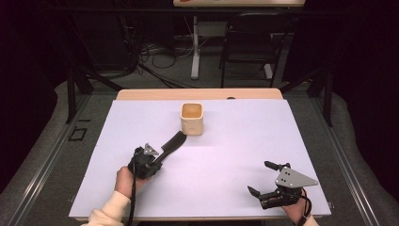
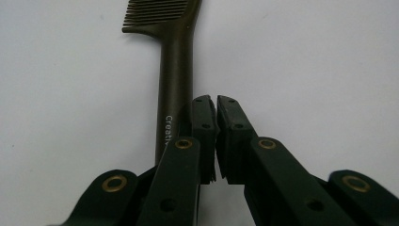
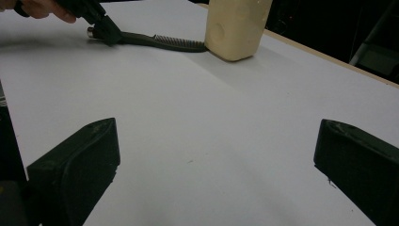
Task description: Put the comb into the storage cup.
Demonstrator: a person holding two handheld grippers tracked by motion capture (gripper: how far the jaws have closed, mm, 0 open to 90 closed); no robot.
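The dark, long-handled plastic comb (image 2: 175, 89) lies flat on the white sheet (image 1: 226, 160) that covers the table, left of centre, its toothed end pointing far and right until it touches the near-left foot of the cream square-sided cup (image 1: 192, 118). The left gripper (image 2: 216, 106) sits low at the near end of the comb's handle with its jaws pressed almost together; the left gripper view shows the handle lying just beside the left jaw rather than between the pads, so nothing is pinched. The right gripper (image 1: 263, 178) rests near the right front corner of the sheet, jaws spread wide and empty, well apart from comb and cup. The likely trouble from here is a missed grasp: closed beside the handle, the claw would come up with nothing, or nudge the comb sideways, and since the teeth already bear on the cup, a push along the handle could slide or tip that light cup. The smooth sheet offers little friction to stop either. Beyond the table's pale wooden far edge (image 1: 197, 94), the room is dim, with a grey floor, loose cables, a white stand leg and a black folding chair (image 1: 249, 44).
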